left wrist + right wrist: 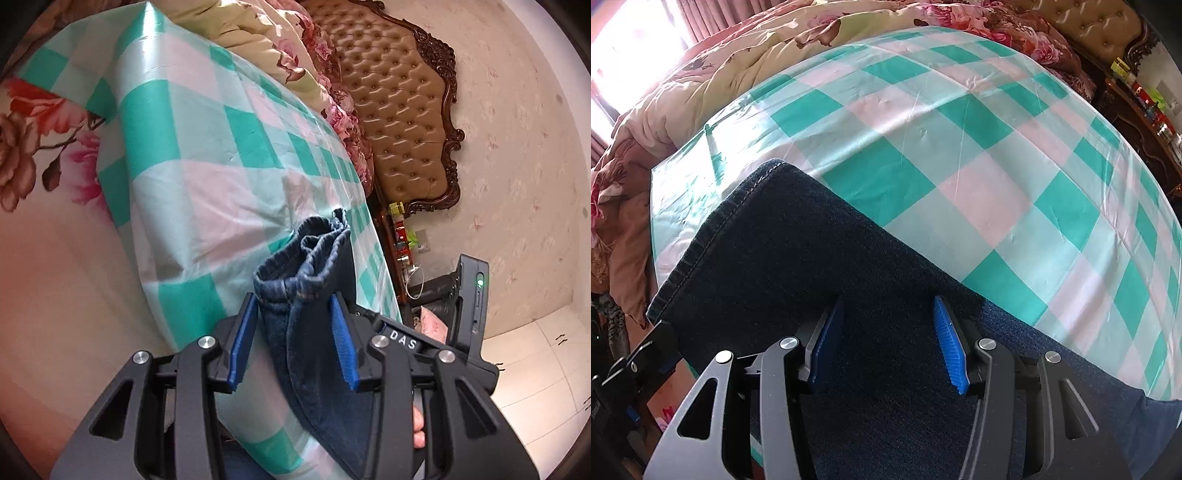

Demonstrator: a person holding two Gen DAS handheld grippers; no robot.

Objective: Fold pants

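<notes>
Dark blue denim pants lie on a teal, white and pink checked sheet. In the left wrist view the elastic waistband (306,262) bunches up just past my left gripper (293,301), whose blue pads (240,341) stand apart on either side of the cloth; the jaws are open. In the right wrist view a flat pant leg (798,251) with a stitched hem runs to the left, and my right gripper (888,304) sits over it with its blue pads (951,347) wide apart, open. The cloth under both grippers is partly hidden.
The checked sheet (979,155) covers a bed. A floral quilt (738,48) is heaped along the far side. A tufted brown headboard (399,110) and a dark nightstand with small items (402,243) stand by the wall. The other gripper's body (469,295) is at right.
</notes>
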